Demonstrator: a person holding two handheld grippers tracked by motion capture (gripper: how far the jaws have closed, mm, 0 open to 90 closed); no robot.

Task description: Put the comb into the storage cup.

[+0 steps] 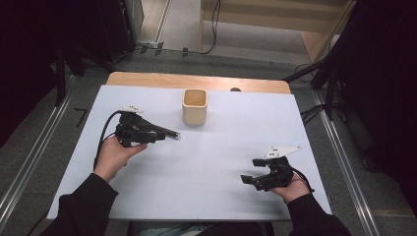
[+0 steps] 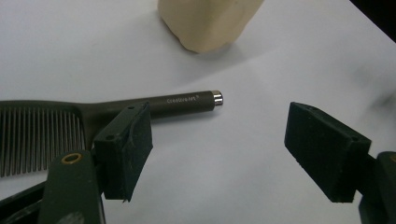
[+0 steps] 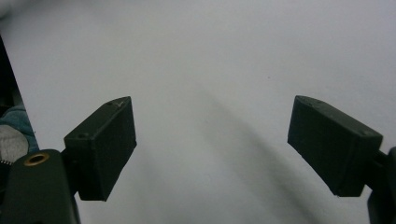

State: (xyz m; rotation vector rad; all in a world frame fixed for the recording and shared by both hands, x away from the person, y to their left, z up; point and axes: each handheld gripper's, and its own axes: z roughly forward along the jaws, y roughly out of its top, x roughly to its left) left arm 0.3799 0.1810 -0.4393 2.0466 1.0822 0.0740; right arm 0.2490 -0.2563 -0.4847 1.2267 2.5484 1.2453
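Observation:
A dark comb (image 2: 177,102) lies flat on the white tabletop (image 1: 221,147), teeth at the left of the left gripper view, handle tip with a metal cap pointing right. My left gripper (image 2: 222,135) stands open just above the table; its left jaw covers the comb's neck, and the handle's end lies ahead of the gap between the jaws. In the high view the left gripper (image 1: 156,134) sits at the left with the comb's handle (image 1: 171,133) sticking out toward the centre. A beige square cup (image 1: 194,105) stands upright beyond it. My right gripper (image 1: 250,170) is open and empty near the front right.
The cup (image 2: 210,21) rises close behind the comb's handle in the left gripper view. A wooden strip (image 1: 196,81) borders the table's far edge, with a small dark round spot (image 1: 235,90) on it. The right gripper (image 3: 210,126) looks down on bare white surface.

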